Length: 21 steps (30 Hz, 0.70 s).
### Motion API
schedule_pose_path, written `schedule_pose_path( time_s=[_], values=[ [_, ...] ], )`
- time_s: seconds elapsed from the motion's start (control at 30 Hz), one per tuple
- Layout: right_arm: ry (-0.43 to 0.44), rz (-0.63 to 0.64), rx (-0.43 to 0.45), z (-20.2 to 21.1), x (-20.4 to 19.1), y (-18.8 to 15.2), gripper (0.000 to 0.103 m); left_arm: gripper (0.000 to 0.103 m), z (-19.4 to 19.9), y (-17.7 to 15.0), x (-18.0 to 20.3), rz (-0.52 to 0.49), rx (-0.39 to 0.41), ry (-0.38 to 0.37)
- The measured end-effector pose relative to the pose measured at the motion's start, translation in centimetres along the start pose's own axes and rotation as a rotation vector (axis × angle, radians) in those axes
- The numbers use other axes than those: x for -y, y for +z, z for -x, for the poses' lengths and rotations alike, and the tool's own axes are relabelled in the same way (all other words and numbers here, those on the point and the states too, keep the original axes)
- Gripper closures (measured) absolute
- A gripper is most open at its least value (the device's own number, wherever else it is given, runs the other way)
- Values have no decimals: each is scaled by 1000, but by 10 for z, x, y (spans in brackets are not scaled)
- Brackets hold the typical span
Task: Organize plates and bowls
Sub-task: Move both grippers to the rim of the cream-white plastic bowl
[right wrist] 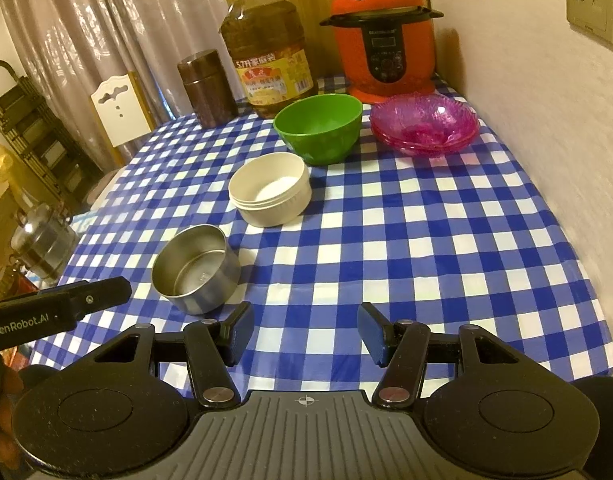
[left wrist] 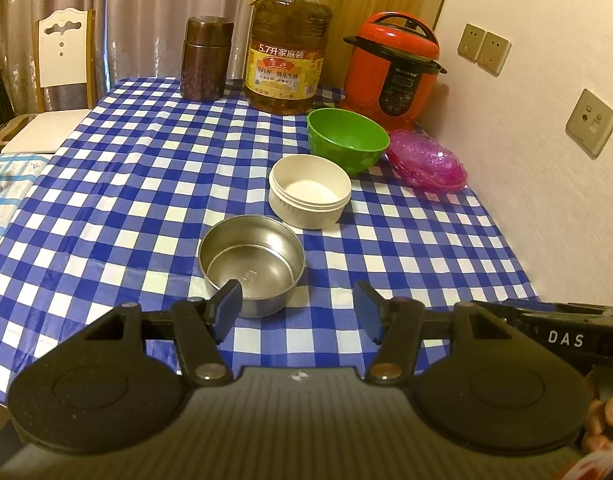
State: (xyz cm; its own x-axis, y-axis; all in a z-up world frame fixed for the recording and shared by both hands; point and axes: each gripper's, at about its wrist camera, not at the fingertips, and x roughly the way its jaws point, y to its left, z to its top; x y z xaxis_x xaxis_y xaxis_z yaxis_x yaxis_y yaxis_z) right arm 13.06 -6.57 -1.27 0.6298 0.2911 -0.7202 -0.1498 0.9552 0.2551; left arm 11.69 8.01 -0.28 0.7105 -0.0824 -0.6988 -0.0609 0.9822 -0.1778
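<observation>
A steel bowl (left wrist: 252, 266) (right wrist: 196, 268), a white bowl (left wrist: 309, 191) (right wrist: 270, 189), a green bowl (left wrist: 347, 139) (right wrist: 318, 126) and stacked pink glass plates (left wrist: 428, 160) (right wrist: 424, 123) stand in a diagonal row on the blue checked table. My left gripper (left wrist: 298, 306) is open and empty, its left finger in front of the steel bowl's near rim. My right gripper (right wrist: 304, 326) is open and empty, just right of the steel bowl above the near table edge.
A brown canister (left wrist: 205, 58) (right wrist: 206, 88), a large oil bottle (left wrist: 287, 44) (right wrist: 266, 56) and a red pressure cooker (left wrist: 392, 68) (right wrist: 384, 36) stand along the back. The wall (left wrist: 546, 80) runs along the right. A chair (left wrist: 62, 60) stands at the far left.
</observation>
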Motion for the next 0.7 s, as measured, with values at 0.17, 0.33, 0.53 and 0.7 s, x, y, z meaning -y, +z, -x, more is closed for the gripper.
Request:
schedule_pose_path(
  time_s=[0.17, 0.33, 0.53, 0.7],
  values=[
    [-5, -12, -4, -7, 3, 3, 46, 45, -8, 12, -4, -4, 6, -7],
    [-5, -23, 9, -17, 6, 13, 46, 45, -23, 31, -15, 1, 9, -25],
    [12, -46, 38, -35, 9, 40, 46, 45, -49, 57, -27, 7, 7, -39],
    [33, -46, 55, -63, 11, 69, 46, 45, -85, 80, -35, 8, -5, -45]
  ],
)
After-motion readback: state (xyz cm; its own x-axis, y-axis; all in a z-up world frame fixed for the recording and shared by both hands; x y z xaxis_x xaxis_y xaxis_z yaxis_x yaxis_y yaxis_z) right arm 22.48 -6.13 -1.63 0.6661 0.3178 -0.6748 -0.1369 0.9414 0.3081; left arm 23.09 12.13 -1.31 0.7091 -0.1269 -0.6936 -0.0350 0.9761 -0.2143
